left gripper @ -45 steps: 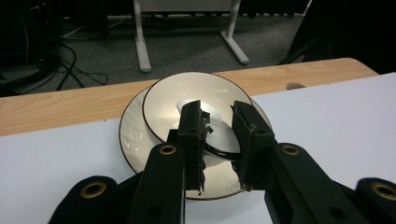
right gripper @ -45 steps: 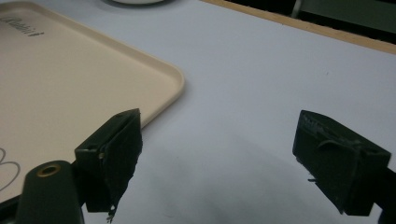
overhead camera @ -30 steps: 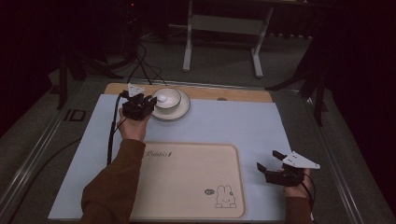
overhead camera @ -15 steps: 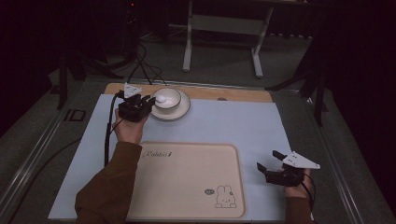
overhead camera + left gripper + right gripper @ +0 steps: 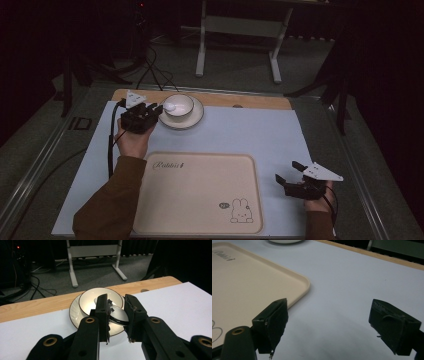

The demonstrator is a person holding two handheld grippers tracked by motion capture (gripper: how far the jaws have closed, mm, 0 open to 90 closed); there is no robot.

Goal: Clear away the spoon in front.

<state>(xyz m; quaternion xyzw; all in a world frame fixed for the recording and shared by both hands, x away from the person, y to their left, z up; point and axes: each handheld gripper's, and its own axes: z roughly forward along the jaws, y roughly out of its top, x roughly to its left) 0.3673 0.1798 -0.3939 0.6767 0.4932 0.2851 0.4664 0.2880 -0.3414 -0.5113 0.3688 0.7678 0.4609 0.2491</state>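
The bowl [image 5: 98, 301] stands on a saucer [image 5: 75, 313] at the far edge of the counter [image 5: 250, 135]. Its near rim is clamped between the nearly closed jaws of the left tool [image 5: 117, 312]. The right tool [image 5: 295, 175] hangs wide open and empty, well apart, beside the tray [image 5: 200, 195].

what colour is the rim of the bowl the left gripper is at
Dark brown, on a cream-white bowl; clearest in the left gripper view.
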